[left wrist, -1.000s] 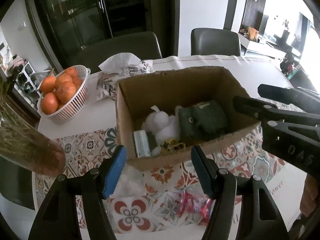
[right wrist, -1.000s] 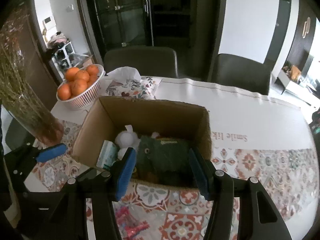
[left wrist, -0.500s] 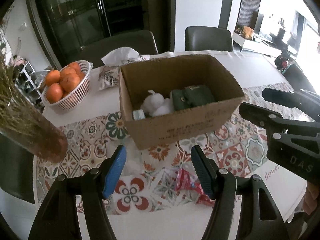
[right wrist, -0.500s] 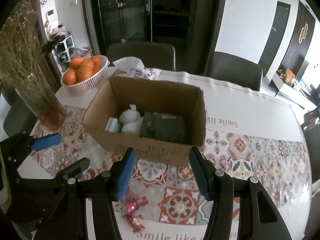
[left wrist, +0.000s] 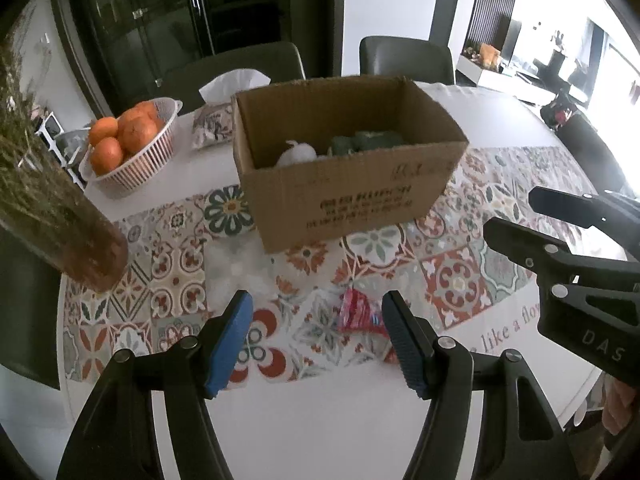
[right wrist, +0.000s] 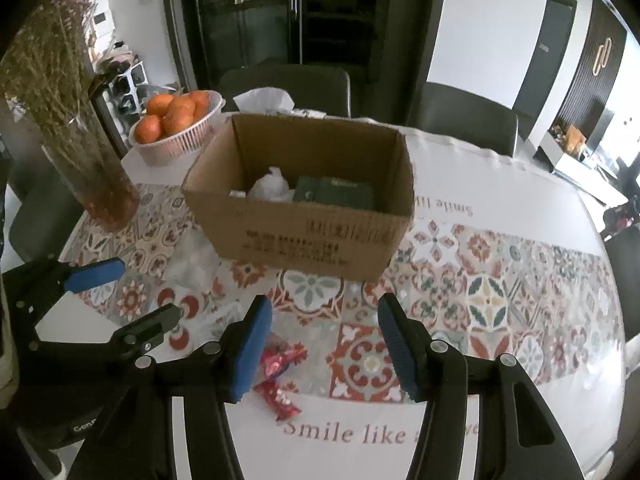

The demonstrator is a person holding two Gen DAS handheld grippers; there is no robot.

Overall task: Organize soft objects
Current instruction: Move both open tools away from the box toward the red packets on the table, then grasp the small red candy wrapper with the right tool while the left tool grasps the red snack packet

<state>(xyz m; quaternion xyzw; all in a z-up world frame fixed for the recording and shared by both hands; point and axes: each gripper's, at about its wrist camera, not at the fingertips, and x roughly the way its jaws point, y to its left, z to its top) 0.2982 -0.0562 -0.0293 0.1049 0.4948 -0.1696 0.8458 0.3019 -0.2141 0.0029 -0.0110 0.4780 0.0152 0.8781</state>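
The red packets (right wrist: 280,372) lie on the patterned cloth near the table's front edge, apart from the cardboard box (right wrist: 304,236). They are judged light and crinkly, best pinched across the middle. The left gripper (left wrist: 316,336) and right gripper (right wrist: 324,344) are seen parted, empty. The box's contents (white and green shapes) are largely hidden.

Left gripper (left wrist: 318,338) angled steeply down, blue pads (left wrist: 230,336) apart, nothing between. Right gripper (right wrist: 324,342) alongside on the right, tilted down the same way, pads (right wrist: 252,344) parted and gripping nothing.
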